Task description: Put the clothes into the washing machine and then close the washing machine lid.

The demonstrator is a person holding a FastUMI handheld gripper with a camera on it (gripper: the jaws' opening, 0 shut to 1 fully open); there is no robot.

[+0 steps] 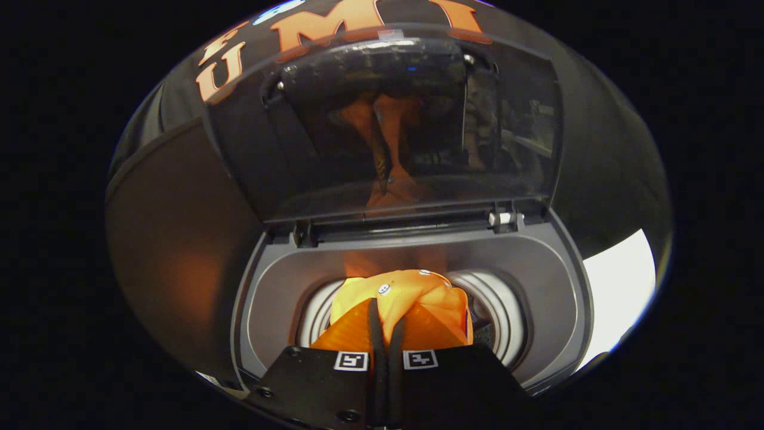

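Note:
An orange garment [412, 298] with a white button hangs bunched in my gripper [386, 325], whose two fingers are shut on its cloth. It sits over the round drum opening [495, 316] of the grey top-loading washing machine [286, 286]. The ribbed white drum wall shows on both sides of the cloth. Beyond it, the machine's dark see-through lid [406, 125] stands upright and open, and the orange cloth is mirrored in it.
The lid's hinges [504, 220] run along the back rim of the machine. A dark panel [173, 239] stands to the left of the machine. A white surface [621, 286] shows to its right.

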